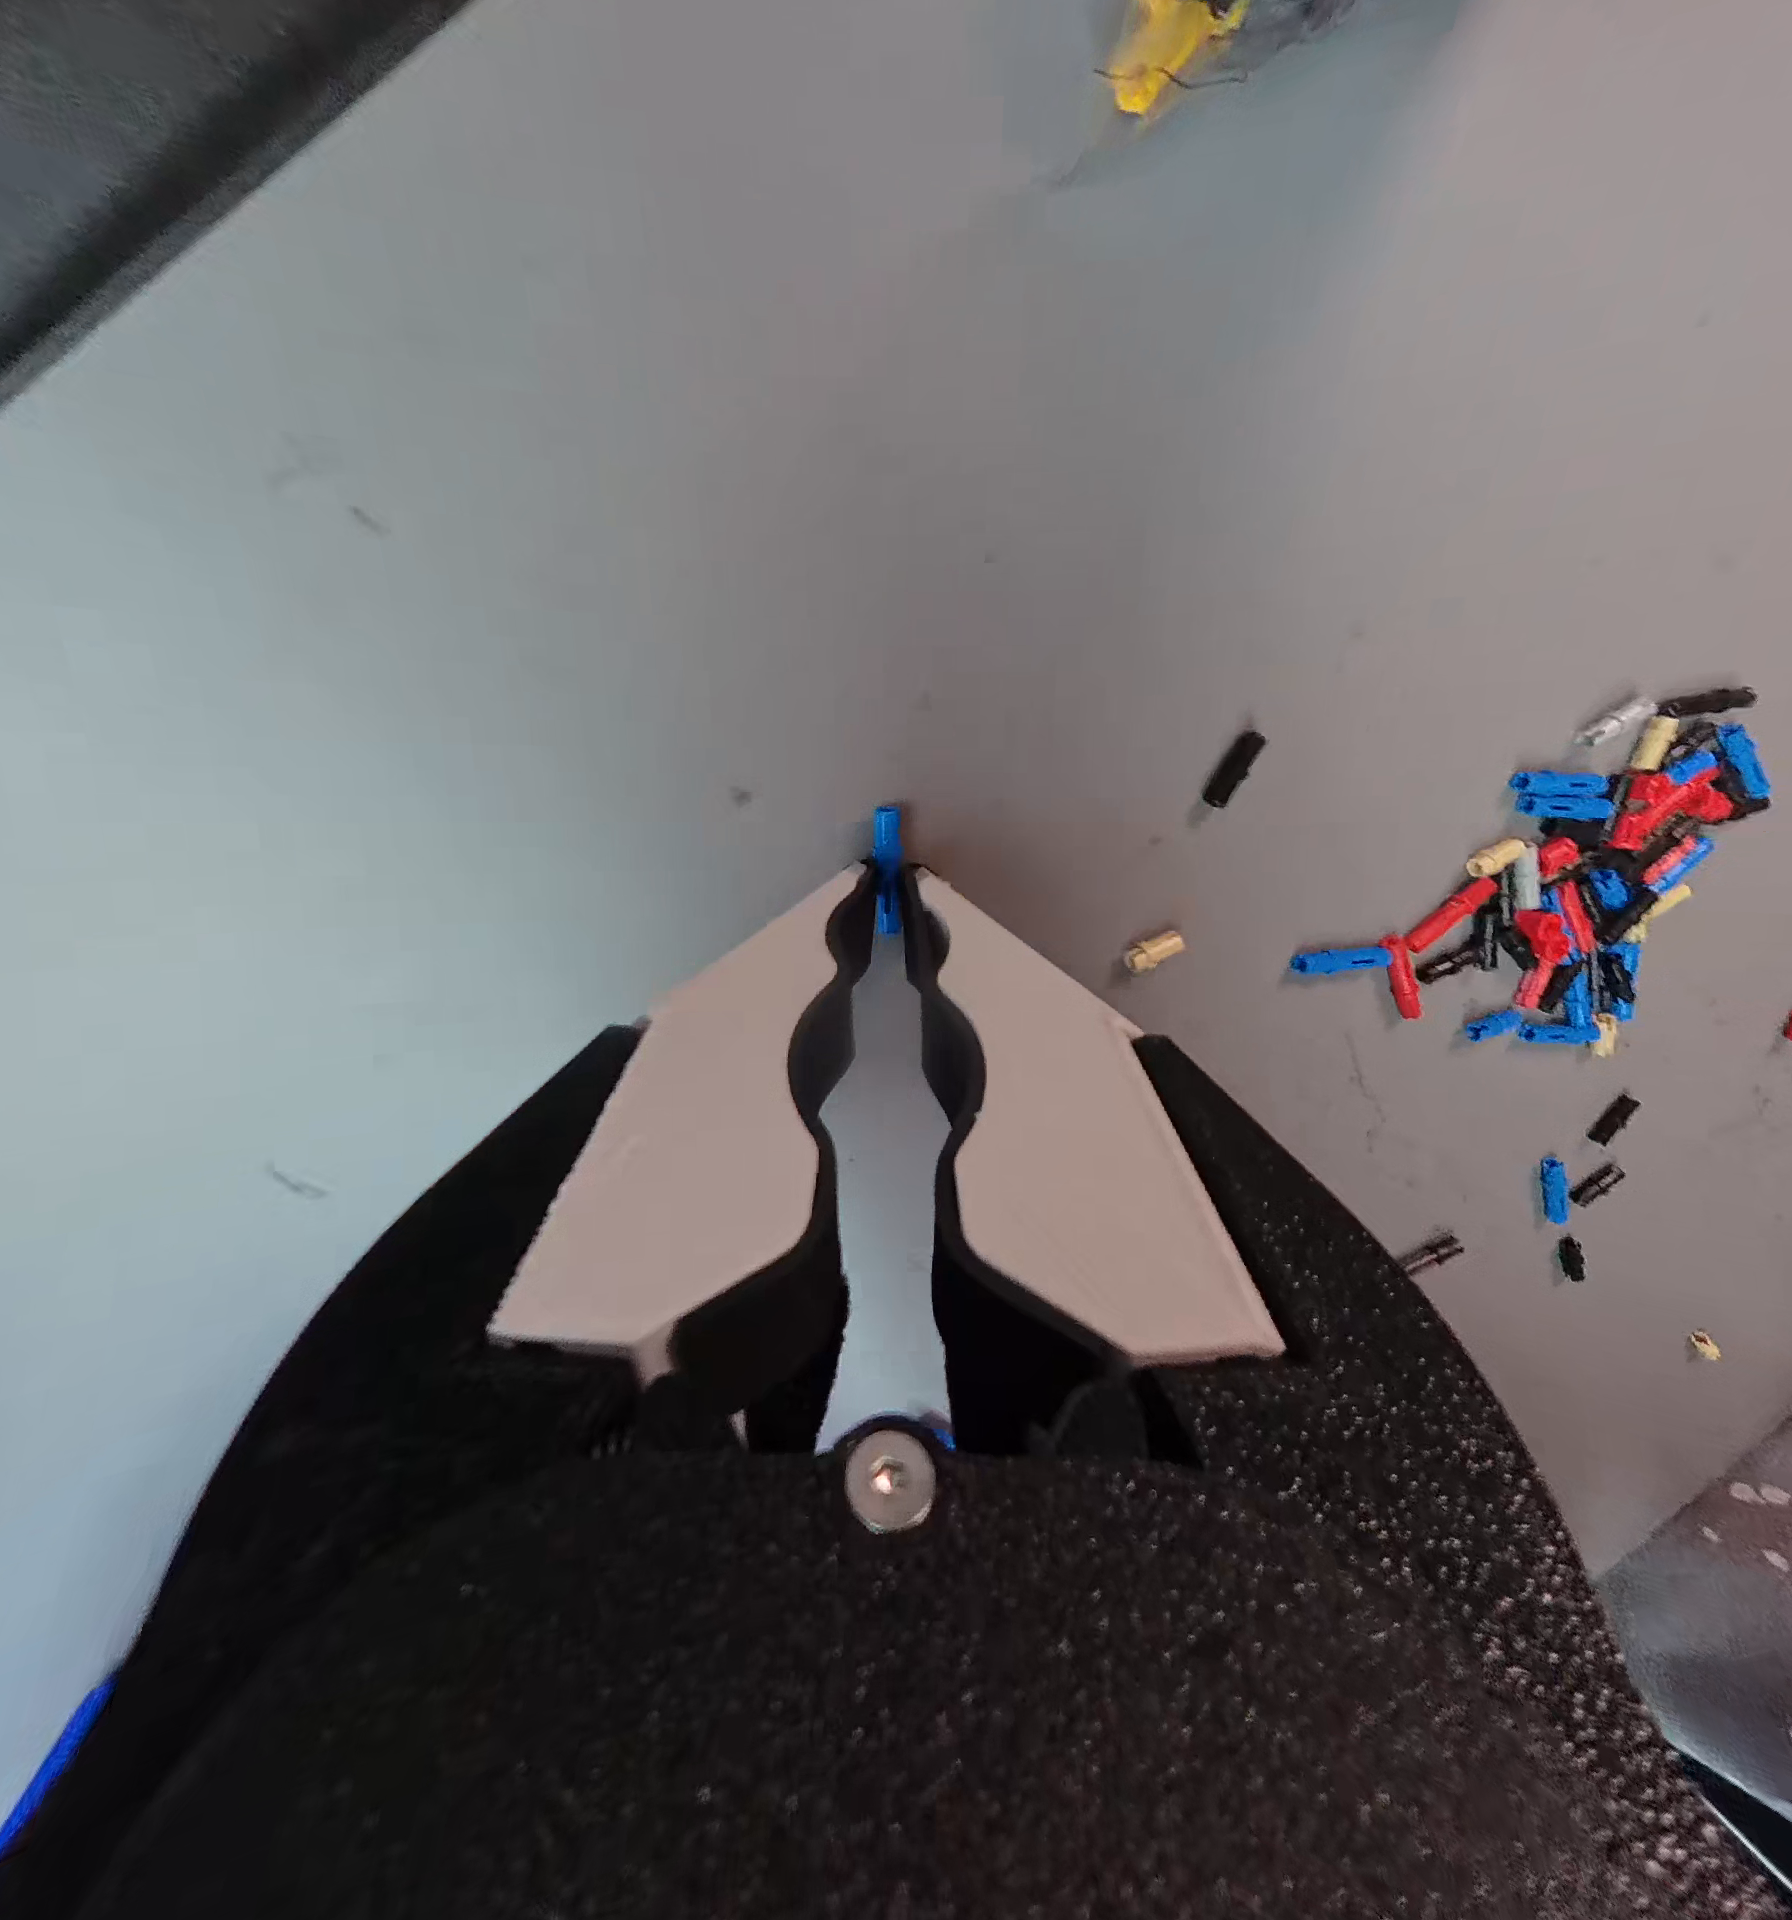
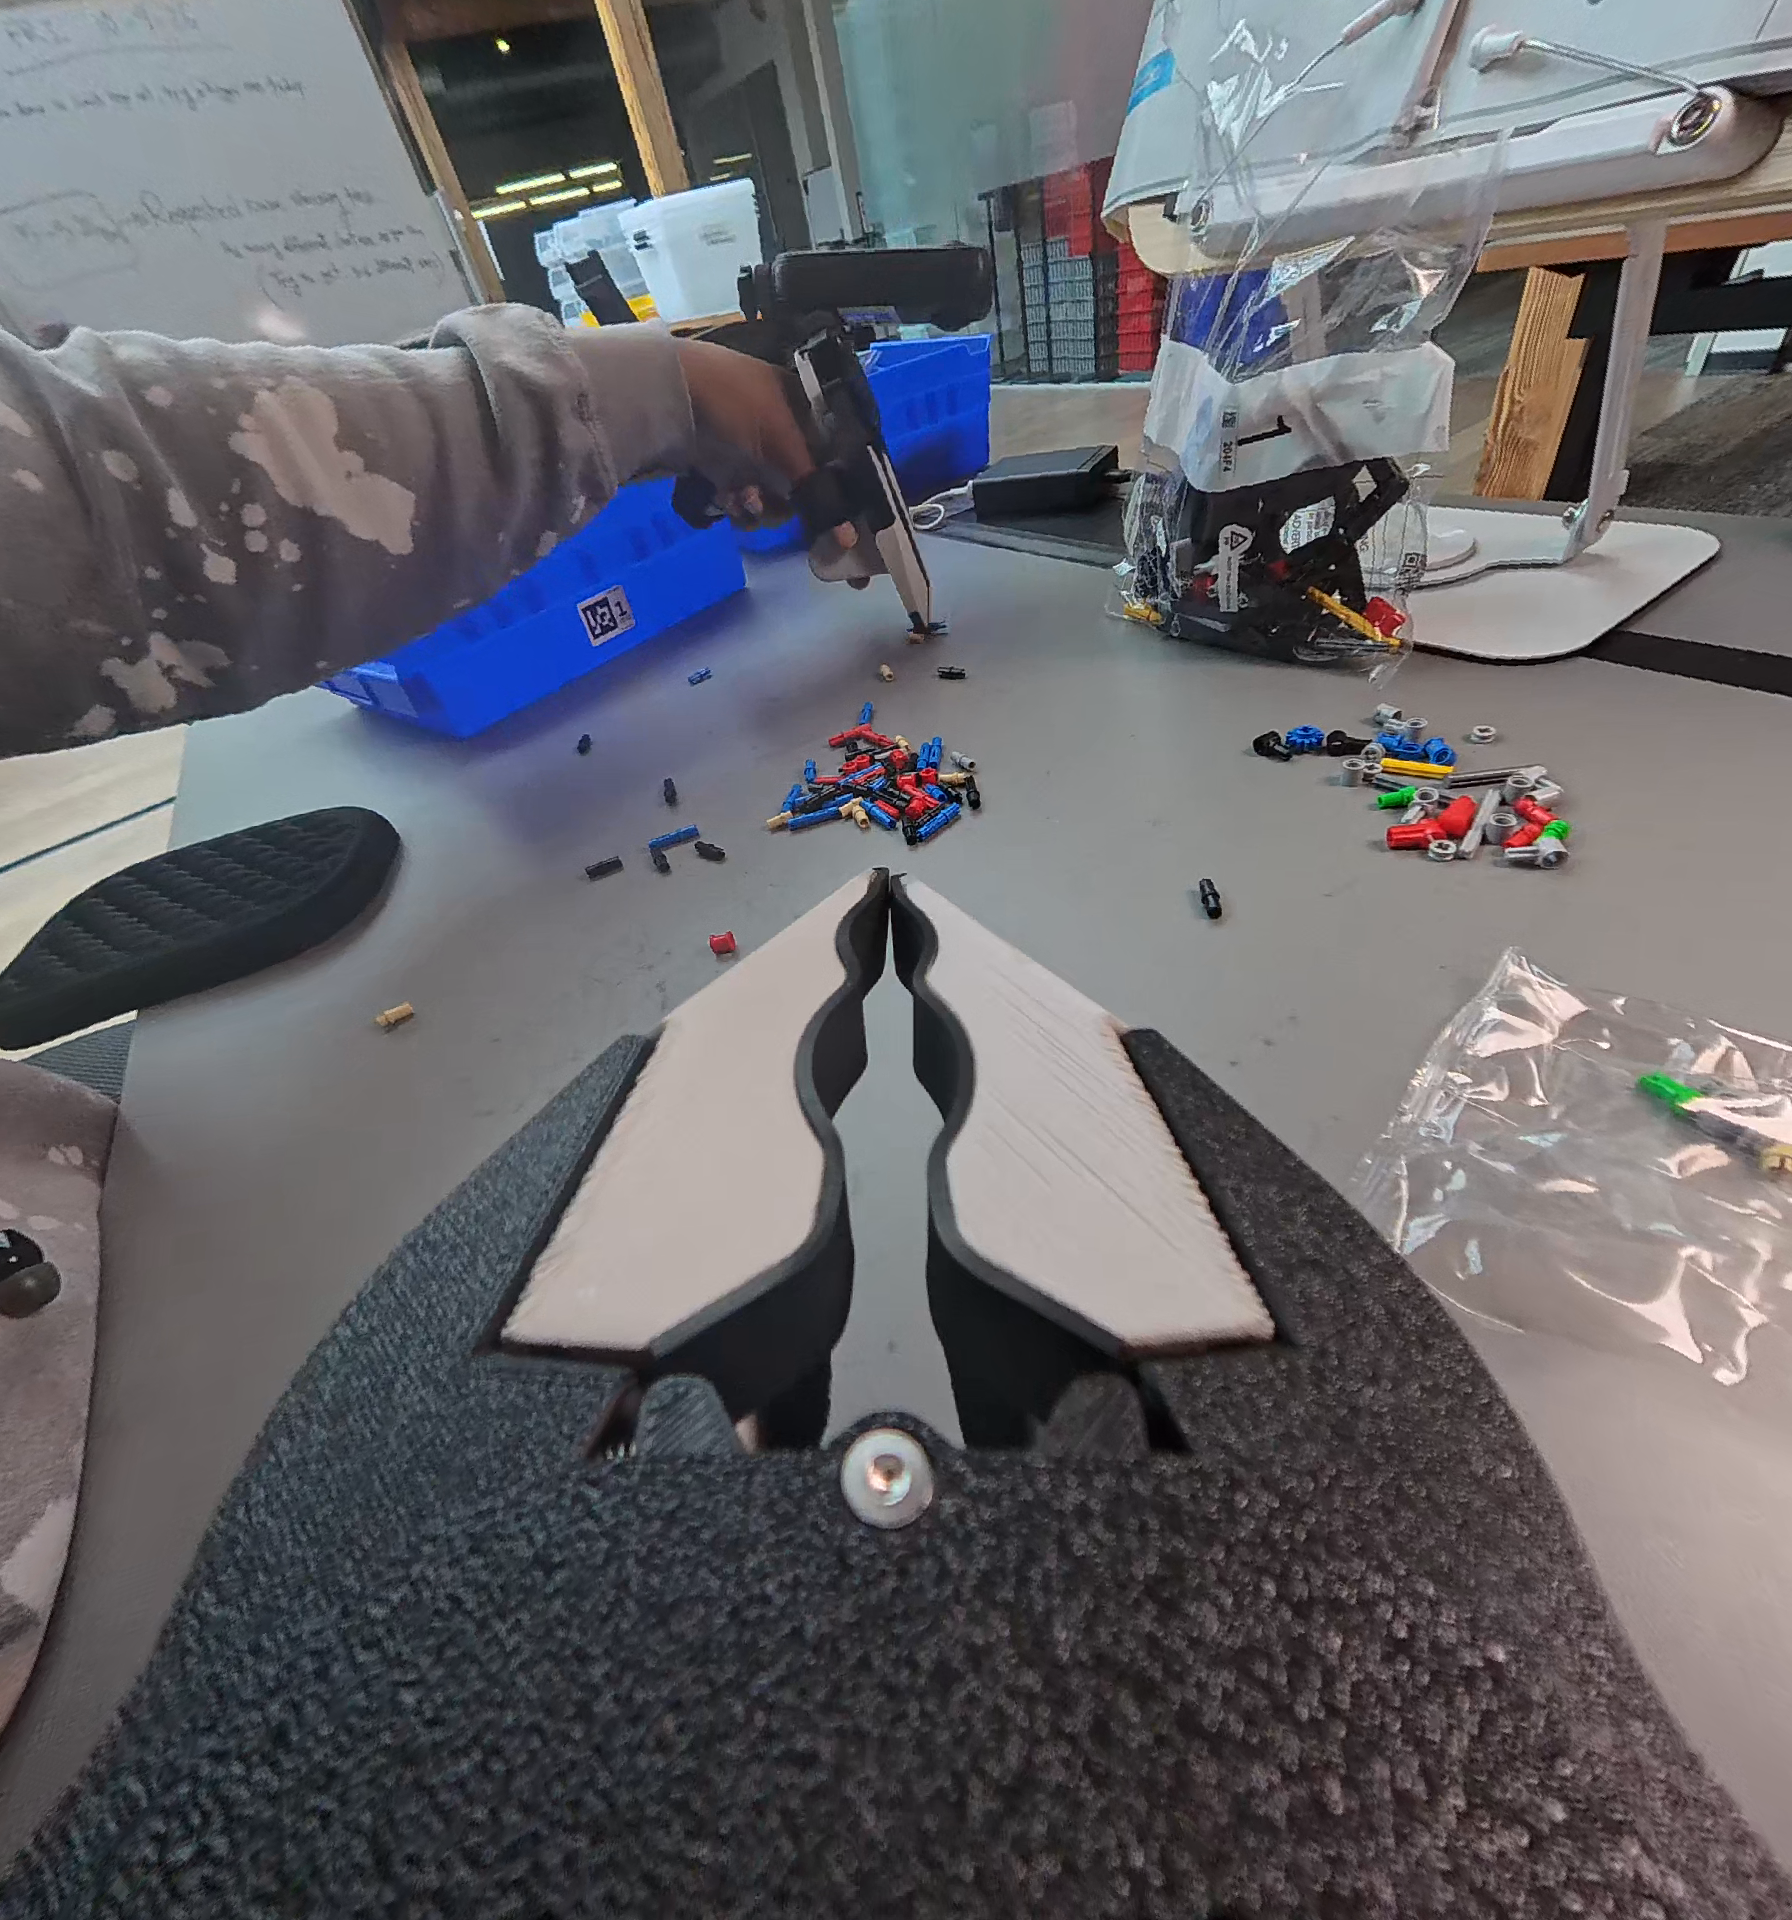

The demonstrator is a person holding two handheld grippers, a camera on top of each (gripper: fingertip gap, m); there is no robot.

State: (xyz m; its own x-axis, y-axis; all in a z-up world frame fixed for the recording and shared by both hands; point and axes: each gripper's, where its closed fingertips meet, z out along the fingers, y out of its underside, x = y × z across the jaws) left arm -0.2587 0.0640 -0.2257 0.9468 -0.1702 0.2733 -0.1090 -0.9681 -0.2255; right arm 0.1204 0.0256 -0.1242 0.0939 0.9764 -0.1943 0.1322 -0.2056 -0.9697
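Note:
My left gripper (image 1: 888,878) is shut on a small blue pin (image 1: 886,837), which sticks out past its tips just above the grey table (image 1: 456,727). A heap of small blue, red, black and tan pins (image 1: 1588,883) lies to its right. In the right wrist view the left gripper (image 2: 918,621) points down at the table, held by a hand in a mottled grey sleeve (image 2: 248,488). My right gripper (image 2: 889,881) is shut and empty, above the table just short of the same pin heap (image 2: 881,779).
Blue bins (image 2: 549,613) stand at the back left. A second heap of grey, red, green and blue parts (image 2: 1453,790) lies to the right. Clear plastic bags with parts sit at the back (image 2: 1276,499) and near right (image 2: 1640,1164). A black armrest pad (image 2: 185,914) is at left. Loose pins lie scattered. Across from one pair of fingers to the other is roughly 40 cm.

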